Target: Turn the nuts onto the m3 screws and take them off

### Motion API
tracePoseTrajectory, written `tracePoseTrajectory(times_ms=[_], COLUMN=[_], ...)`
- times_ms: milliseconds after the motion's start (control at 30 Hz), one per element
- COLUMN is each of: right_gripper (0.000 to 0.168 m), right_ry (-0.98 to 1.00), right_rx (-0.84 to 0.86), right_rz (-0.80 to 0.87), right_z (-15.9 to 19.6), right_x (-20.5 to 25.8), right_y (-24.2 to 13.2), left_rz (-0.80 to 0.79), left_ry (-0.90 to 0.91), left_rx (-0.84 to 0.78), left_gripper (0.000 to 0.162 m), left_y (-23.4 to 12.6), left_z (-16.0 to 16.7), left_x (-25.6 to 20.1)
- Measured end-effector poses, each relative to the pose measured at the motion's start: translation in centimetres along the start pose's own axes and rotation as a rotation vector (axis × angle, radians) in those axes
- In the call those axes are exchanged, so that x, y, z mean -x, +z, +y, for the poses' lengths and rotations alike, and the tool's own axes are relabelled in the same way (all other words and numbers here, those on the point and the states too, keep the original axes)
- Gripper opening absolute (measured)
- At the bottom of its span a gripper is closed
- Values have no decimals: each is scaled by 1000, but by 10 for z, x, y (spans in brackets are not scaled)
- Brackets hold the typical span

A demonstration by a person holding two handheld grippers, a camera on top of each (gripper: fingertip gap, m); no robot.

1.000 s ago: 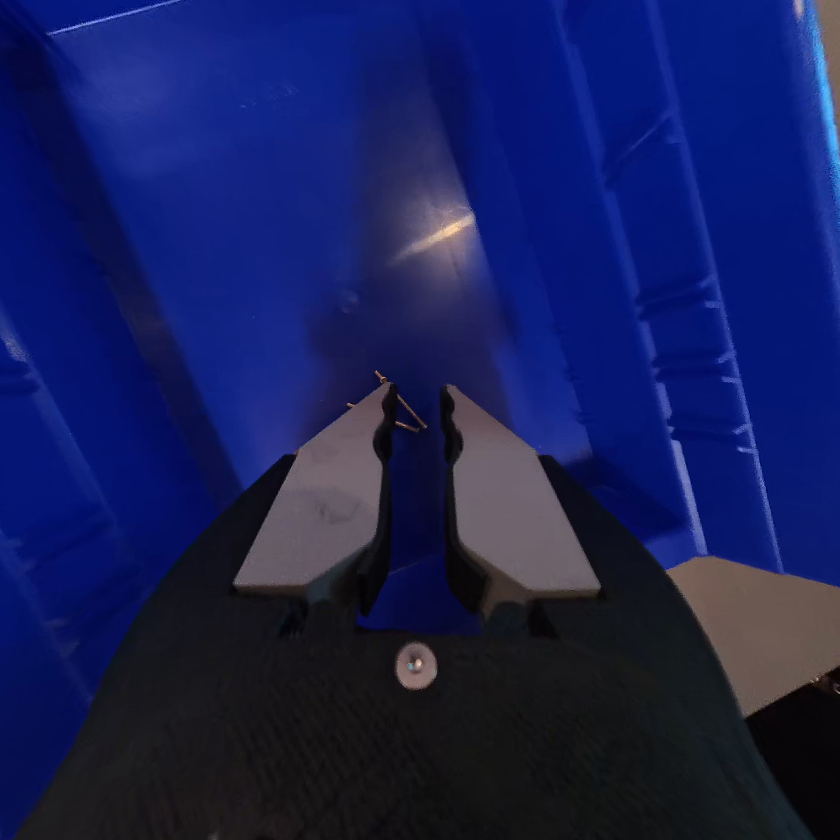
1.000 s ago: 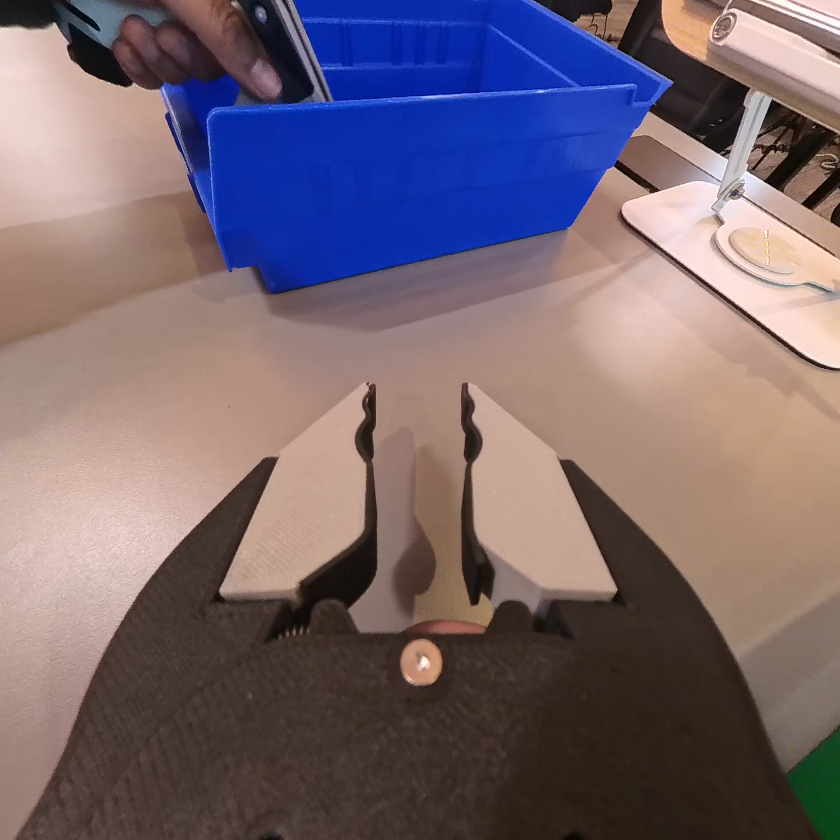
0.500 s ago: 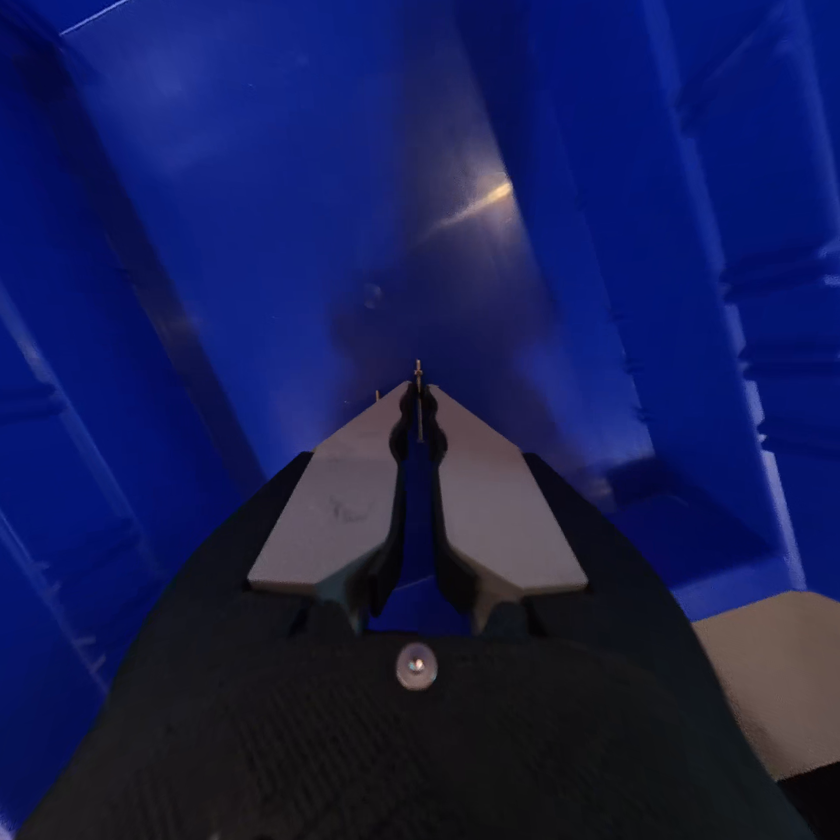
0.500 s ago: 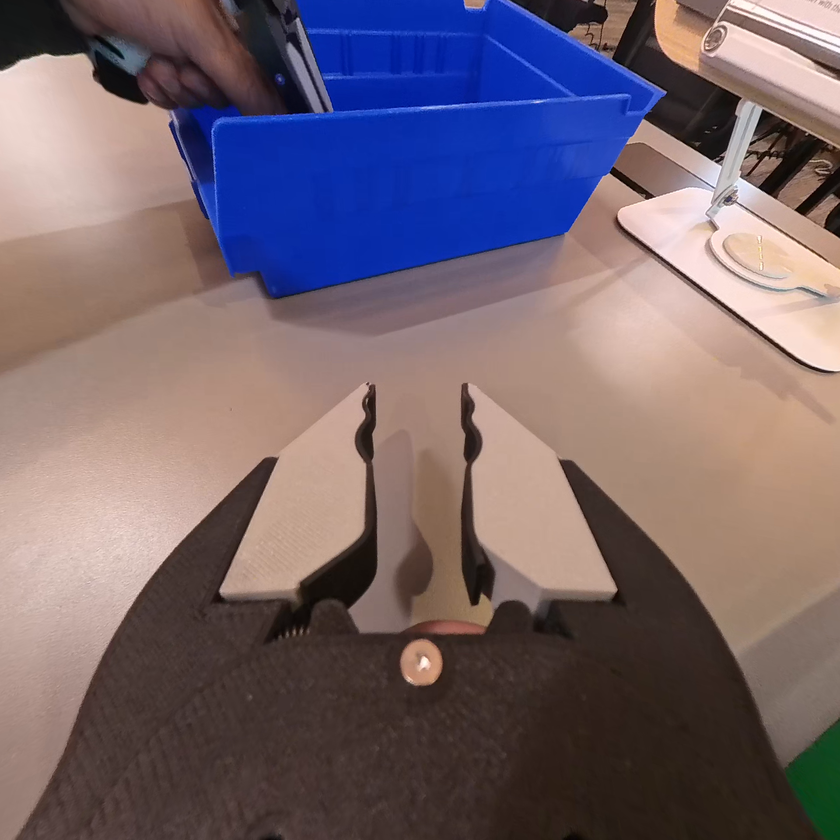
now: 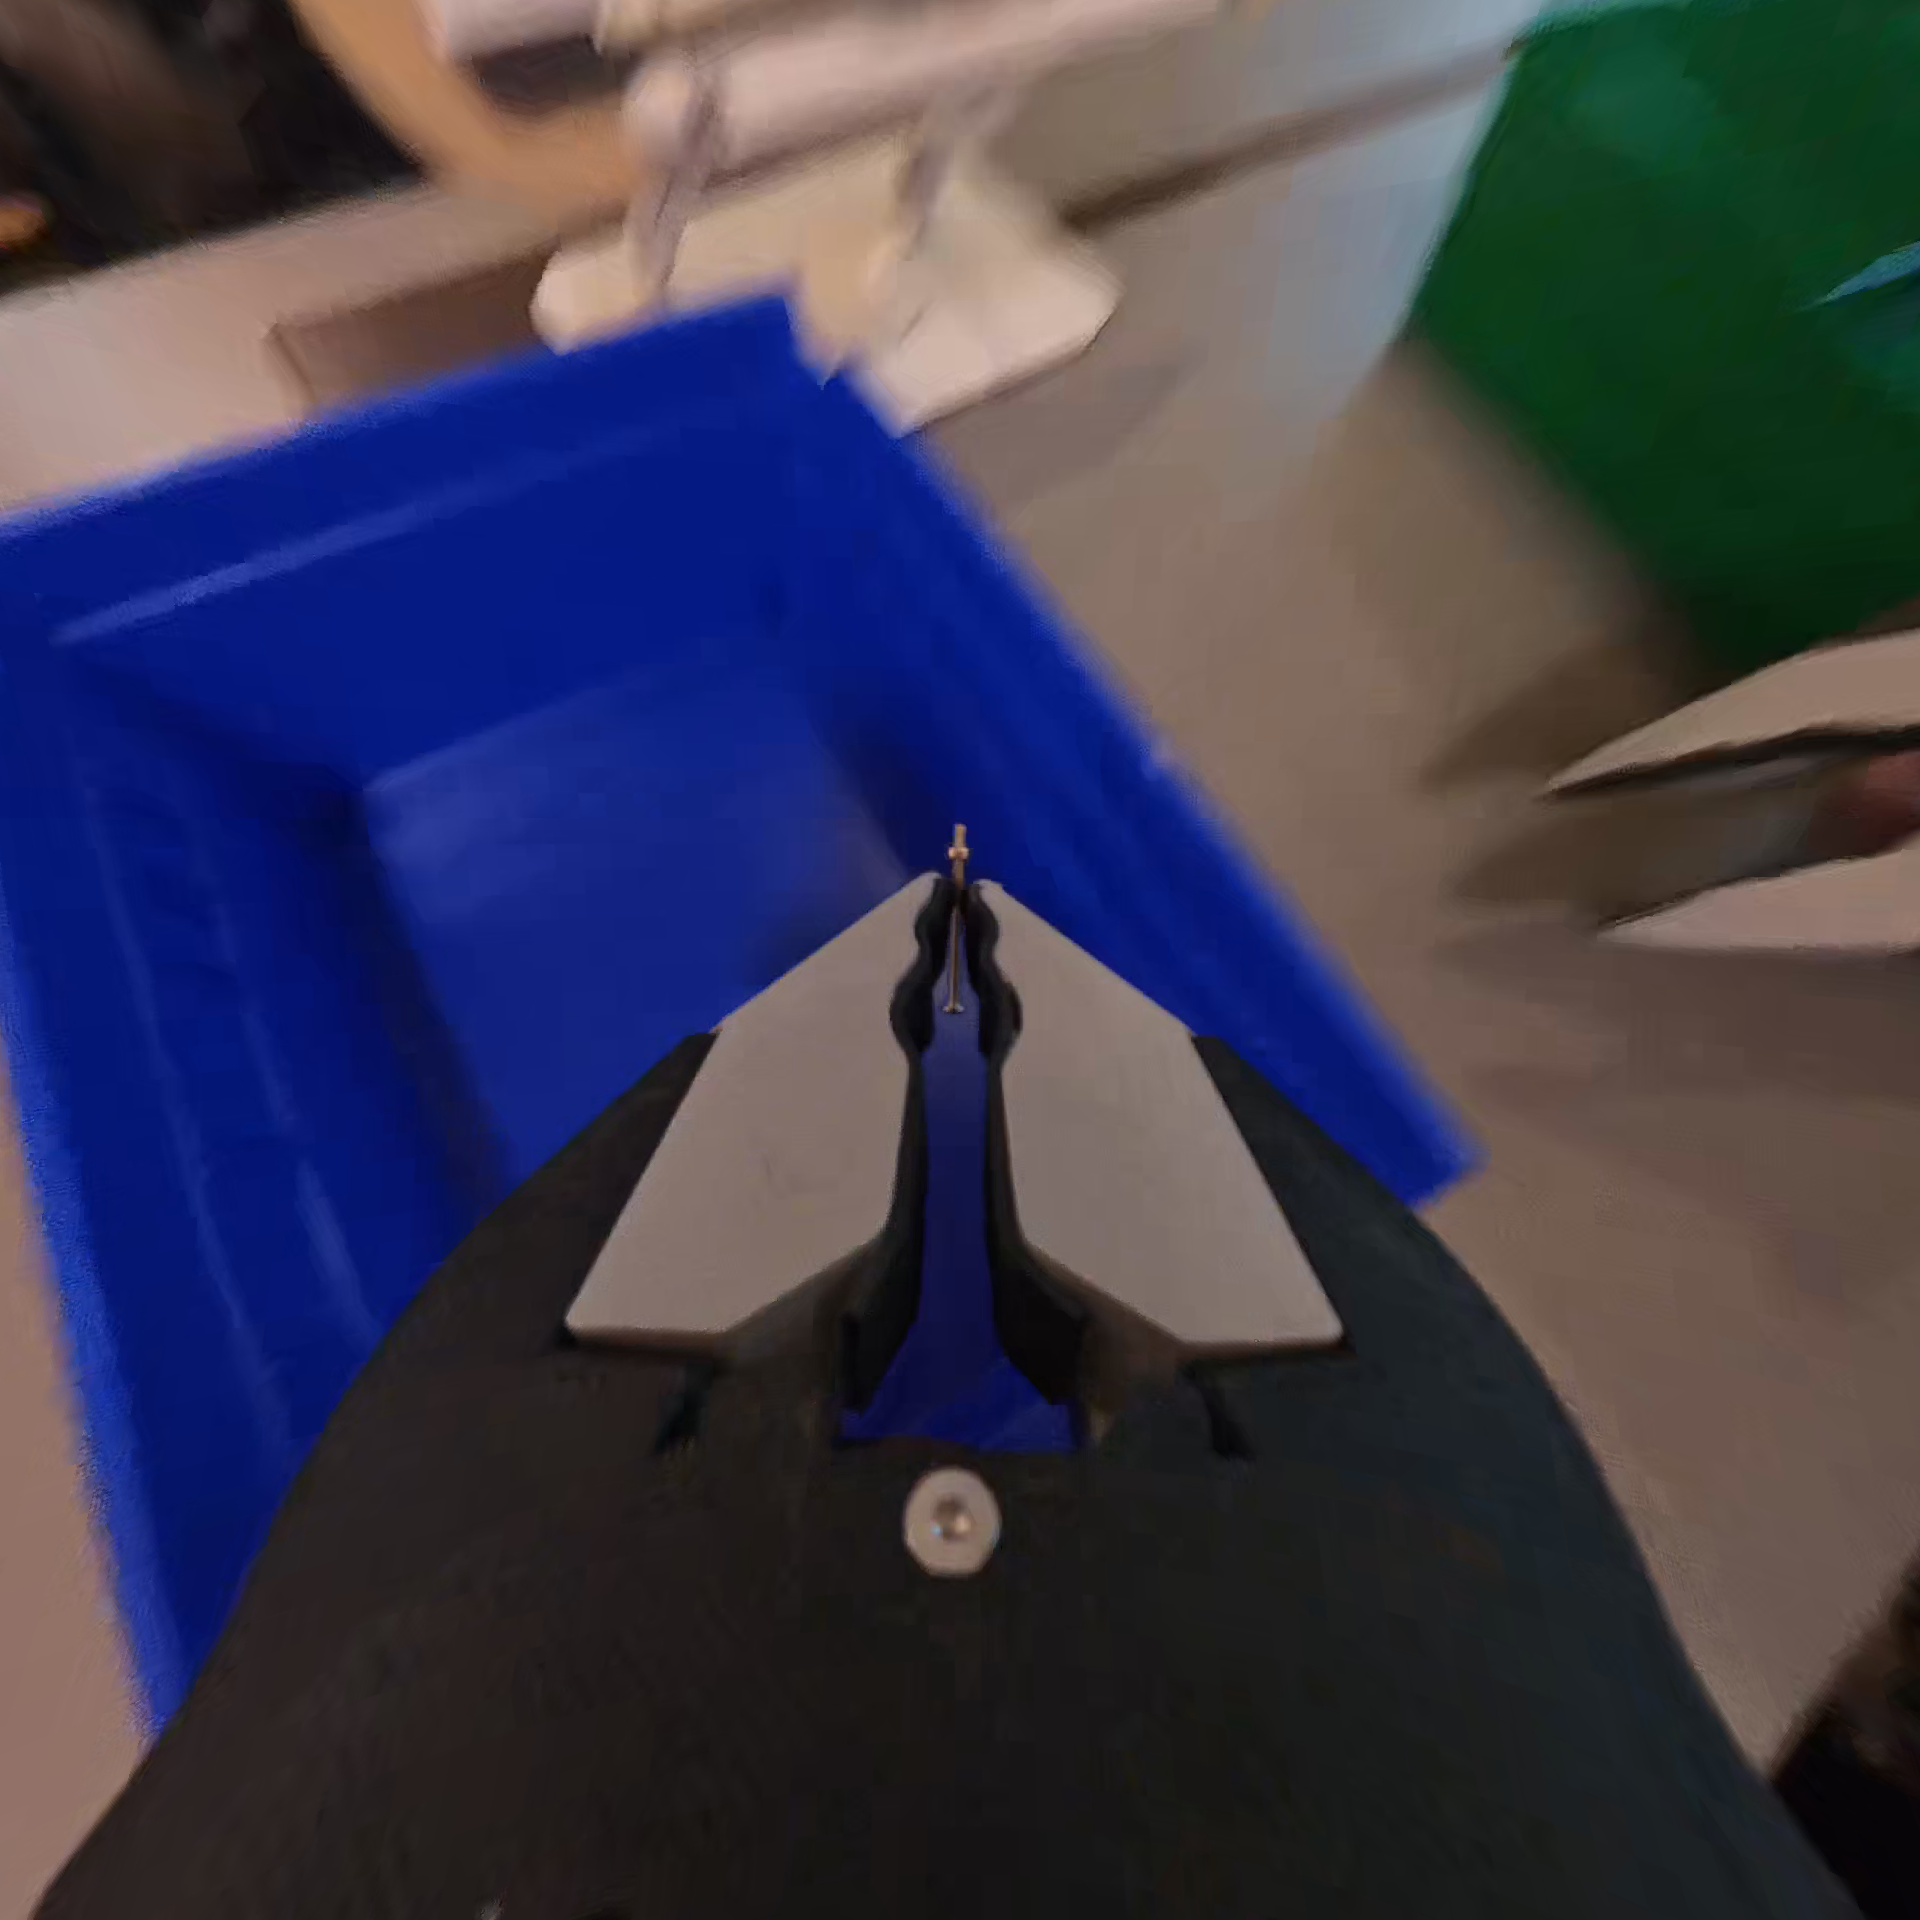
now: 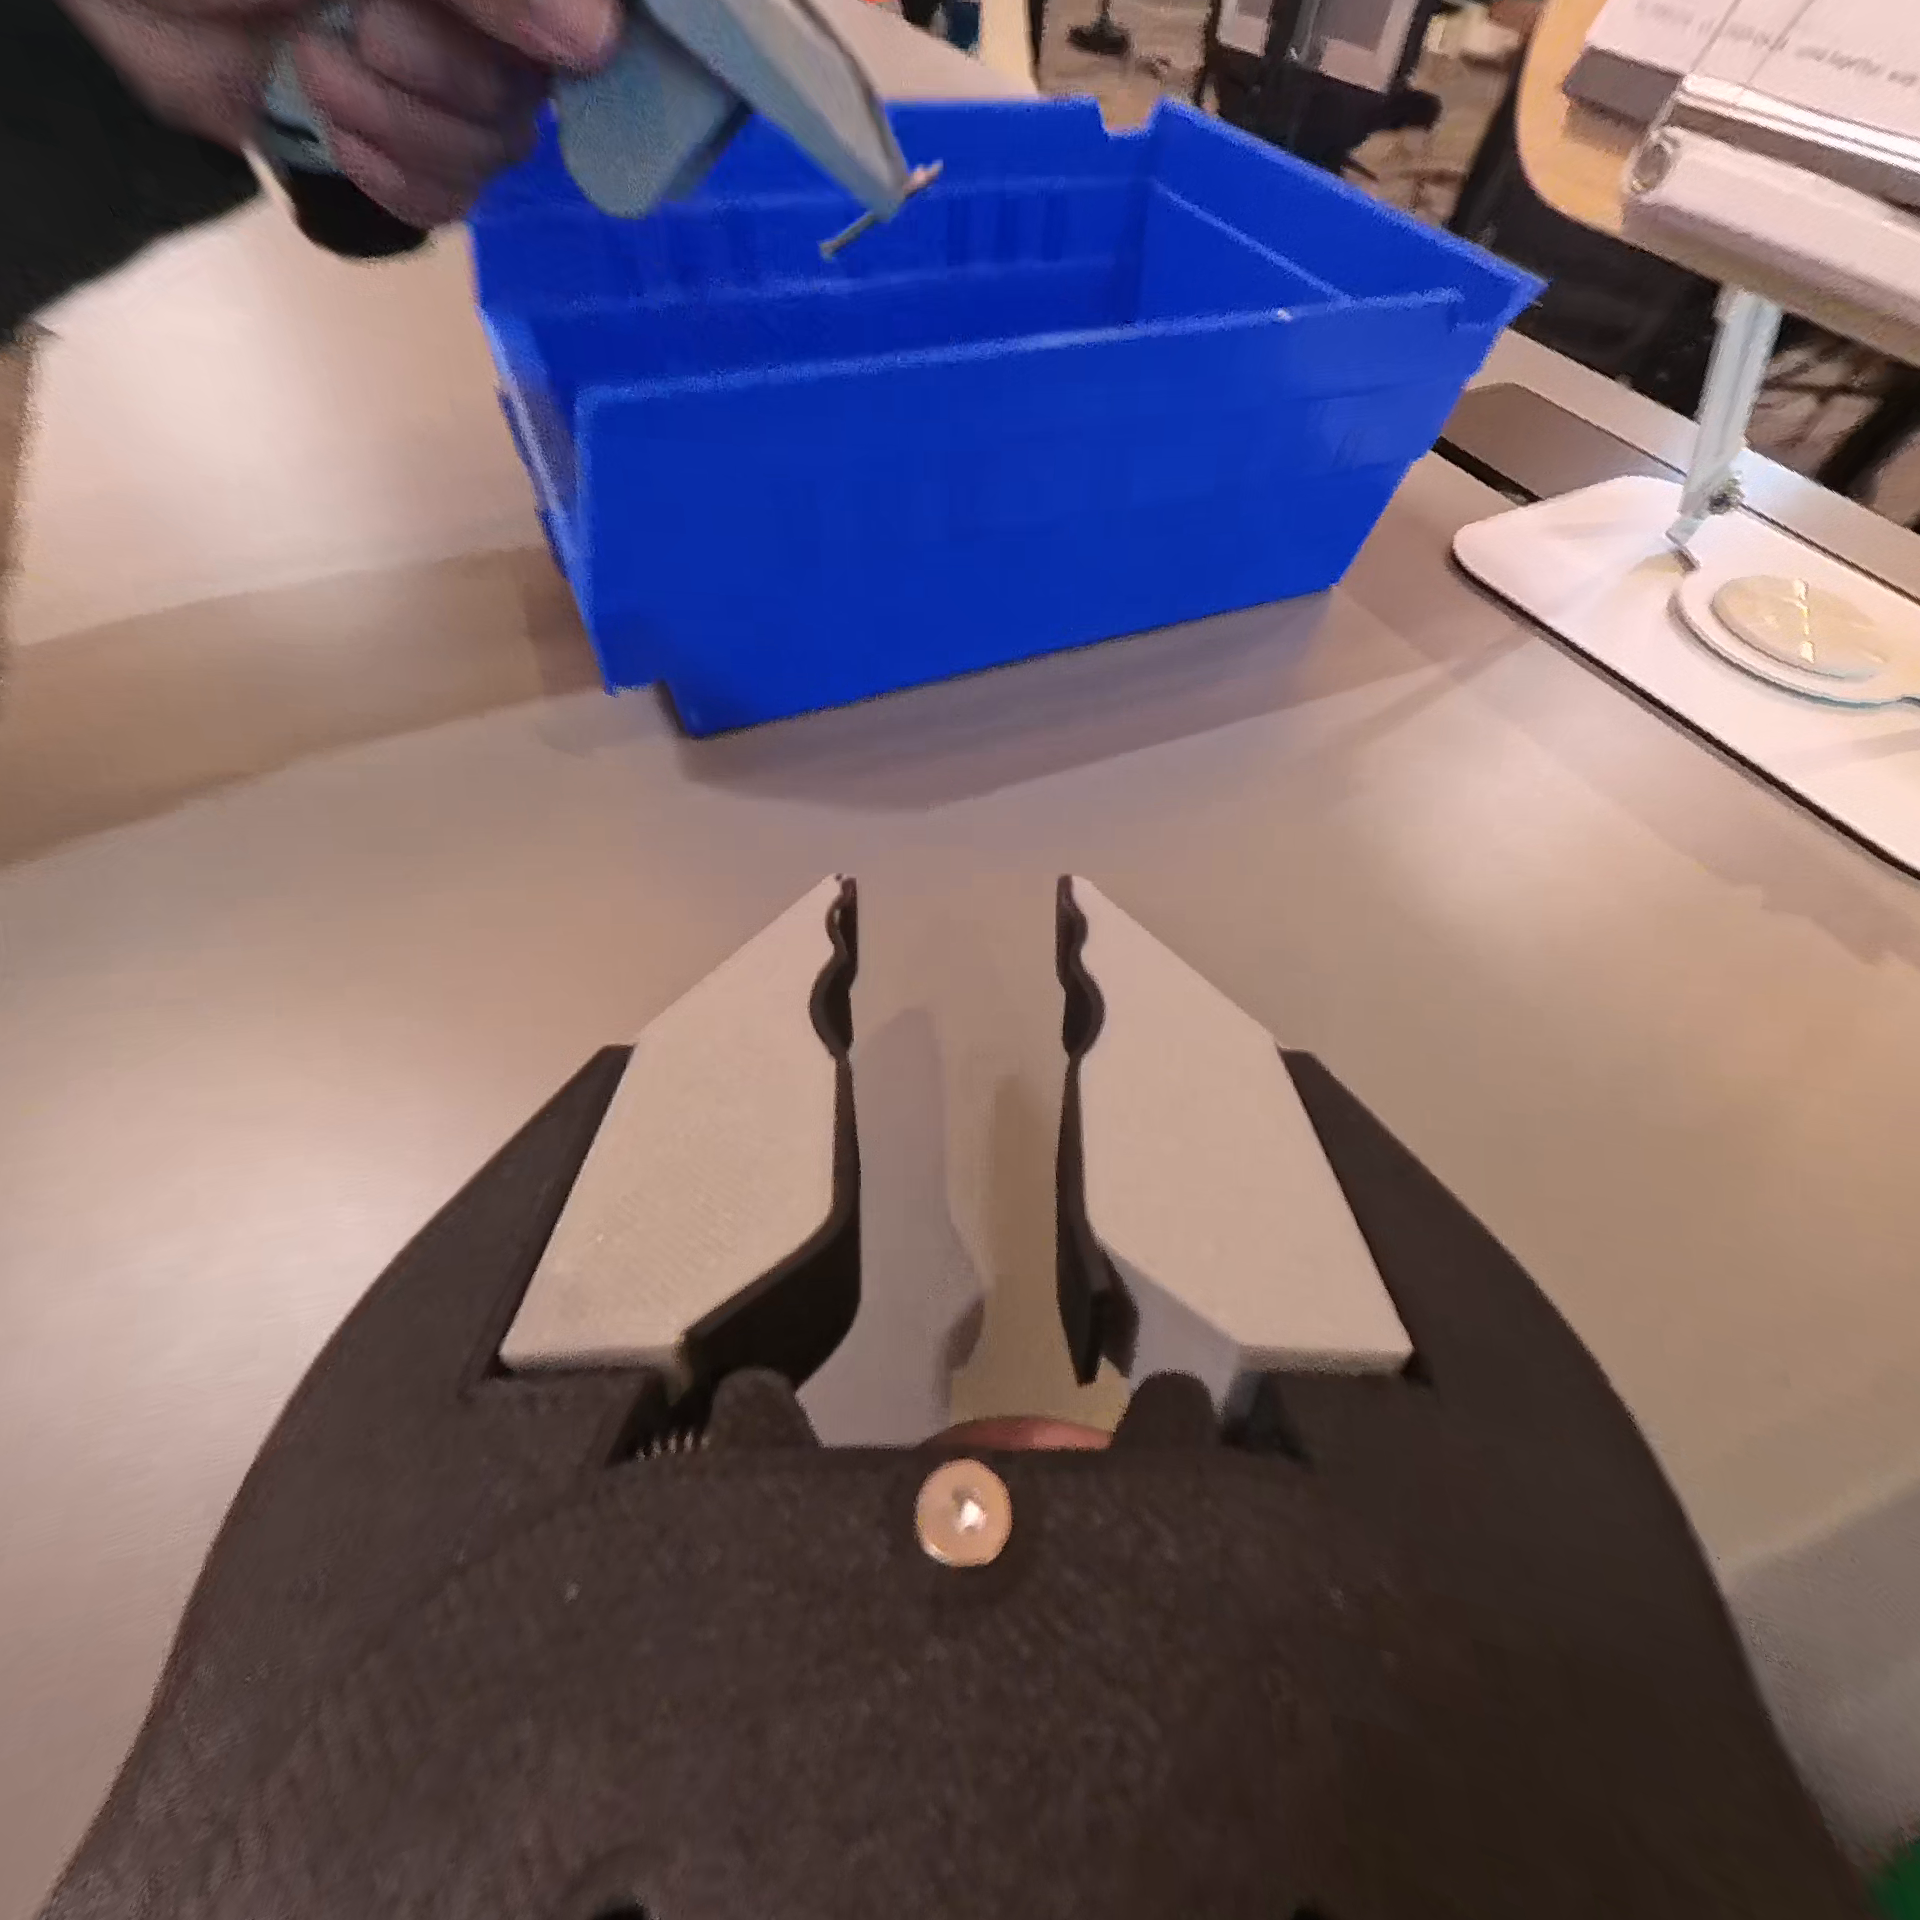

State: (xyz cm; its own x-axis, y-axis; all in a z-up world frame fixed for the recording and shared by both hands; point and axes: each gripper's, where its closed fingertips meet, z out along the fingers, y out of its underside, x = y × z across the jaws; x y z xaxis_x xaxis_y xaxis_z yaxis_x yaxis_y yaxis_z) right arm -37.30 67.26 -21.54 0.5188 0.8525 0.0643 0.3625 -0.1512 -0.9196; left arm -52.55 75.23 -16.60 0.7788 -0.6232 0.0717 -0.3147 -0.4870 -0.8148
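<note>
- The blue bin (image 6: 987, 499) stands on the tabletop (image 6: 312, 987); a wide bare stretch of tabletop lies between its front wall and the right claw (image 6: 956, 914).
- To the right of the bin, apart from it, sits a white base plate (image 6: 1579, 582) with a thin post; the gap between them is bare tabletop.
- The left claw (image 5: 958, 883) is pressed together on 1 m3 screw (image 5: 956, 935), which lies lengthwise between the fingers (image 5: 810, 1143); the end carrying what looks like a small nut pokes past the tips.
- The right claw is spread, holds nothing, and hovers low over the tabletop in front of the bin.
- Compared with 0.5 s ago, the left claw has risen out of the bin: then blue walls filled its view, now the bin's rim (image 5: 520, 436) and floor lie below it. The right claw has barely shifted.
- Only the right wrist view shows the screw (image 6: 878, 213) from the side, tilted, above the bin's left rear part, gripped at the left claw's (image 6: 894, 197) tip, with a hand (image 6: 416, 114) on the handle.
- Only the left wrist view, heavily blurred, shows a green shape (image 5: 1714, 312) beyond the bin's right side, and the right claw's spread fingers (image 5: 1756, 748) at the frame's right edge.
</note>
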Motion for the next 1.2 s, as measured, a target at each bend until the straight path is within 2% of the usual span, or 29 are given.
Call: tracePoseTrajectory(times_ms=[100,200,300,433,667,733,800,1100,1200], right_gripper=[35,35,34,34,28,18,2,0,0], right_ry=[46,86,120,200,200,193,178,125,111], right_rx=[-104,-196,-274,-345,-339,-341,-336,-289,-280], right_rz=[-156,-247,-288,-365,-387,-386,-395,-383,-384], right_z=[-21,-40,-55,-67,-67,-67,-66,-60,-60], right_x=[23,33,33,33,37,38,40,42,44], right_y=[-9,-22,-34,-46,-45,-45,-46,-45,-46], left_rz=[220,379,518,667,723,723,718,694,688], left_ry=[-52,-51,-59,-117,-140,-145,-144,-112,-125], left_rx=[-286,-448,-528,-561,-544,-534,-528,-511,-501], left_gripper=[1,1,1,1,1,1,1,1,9], left_y=[-28,-40,-39,-31,-14,-11,-9,-11,-9], left_z=[-41,-54,-53,-47,-35,-32,-29,-23,-21], left_x=[-56,-110,-156,-192,-210,-211,-212,-213,-212])
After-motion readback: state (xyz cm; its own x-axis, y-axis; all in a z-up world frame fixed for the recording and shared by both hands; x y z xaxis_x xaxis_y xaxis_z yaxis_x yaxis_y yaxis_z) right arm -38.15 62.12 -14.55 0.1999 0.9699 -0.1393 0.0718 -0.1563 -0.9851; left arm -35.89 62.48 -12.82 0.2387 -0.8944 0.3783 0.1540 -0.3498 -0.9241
